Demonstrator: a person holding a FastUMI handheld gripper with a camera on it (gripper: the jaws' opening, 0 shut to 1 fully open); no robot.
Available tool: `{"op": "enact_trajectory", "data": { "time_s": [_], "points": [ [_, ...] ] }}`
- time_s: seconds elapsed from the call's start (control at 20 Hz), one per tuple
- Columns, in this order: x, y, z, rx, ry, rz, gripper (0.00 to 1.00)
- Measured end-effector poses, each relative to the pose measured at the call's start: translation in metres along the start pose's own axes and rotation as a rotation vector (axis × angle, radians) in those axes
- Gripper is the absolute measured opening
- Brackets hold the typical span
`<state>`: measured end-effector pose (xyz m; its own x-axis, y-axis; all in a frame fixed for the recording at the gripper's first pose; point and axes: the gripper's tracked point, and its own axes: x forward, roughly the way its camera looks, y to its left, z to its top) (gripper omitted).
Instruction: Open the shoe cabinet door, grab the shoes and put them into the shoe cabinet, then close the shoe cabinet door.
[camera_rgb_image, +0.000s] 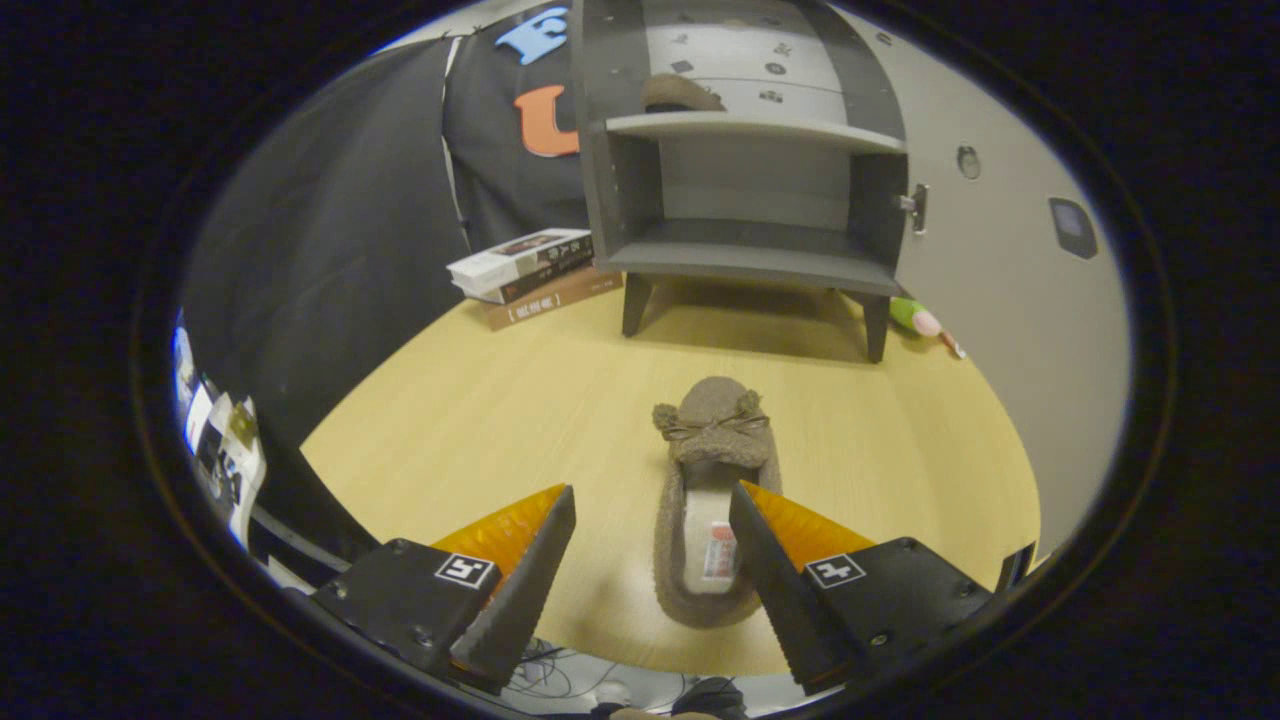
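Observation:
A brown fuzzy slipper (712, 470) with a small bow lies on the wooden table (480, 420), toe pointing toward the cabinet. My gripper (652, 505) is open; the slipper's heel end lies between the fingers, close against the right finger, with a wide gap to the left finger. Neither finger presses on it. Beyond stands the dark grey shoe cabinet (745, 180) on short legs, its door (1000, 280) swung open to the right. A second brown slipper (682, 94) rests on the upper shelf (750, 128). The lower shelf is bare.
A stack of books (530, 275) lies left of the cabinet's legs. A small green and pink toy (922, 318) lies by the cabinet's right leg, against the open door. Cables hang below the table's front edge.

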<state>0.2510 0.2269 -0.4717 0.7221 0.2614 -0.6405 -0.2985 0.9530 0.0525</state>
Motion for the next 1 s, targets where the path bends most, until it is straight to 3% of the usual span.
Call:
{"op": "enact_trajectory", "data": {
  "time_s": [0.4, 0.5, 0.55, 0.65, 0.85, 1.0],
  "points": [
    [0.076, -0.009, 0.007, 0.017, 0.058, -0.023, 0.97],
    [0.079, -0.022, 0.008, 0.030, 0.058, -0.074, 0.83],
    [0.080, -0.030, 0.009, 0.040, 0.056, -0.096, 0.63],
    [0.081, -0.025, 0.008, 0.048, 0.071, -0.063, 0.22],
    [0.076, -0.013, 0.008, 0.044, 0.090, 0.002, 0.06],
    [0.059, -0.013, 0.022, 0.010, 0.044, 0.005, 0.05]
  ]
}}
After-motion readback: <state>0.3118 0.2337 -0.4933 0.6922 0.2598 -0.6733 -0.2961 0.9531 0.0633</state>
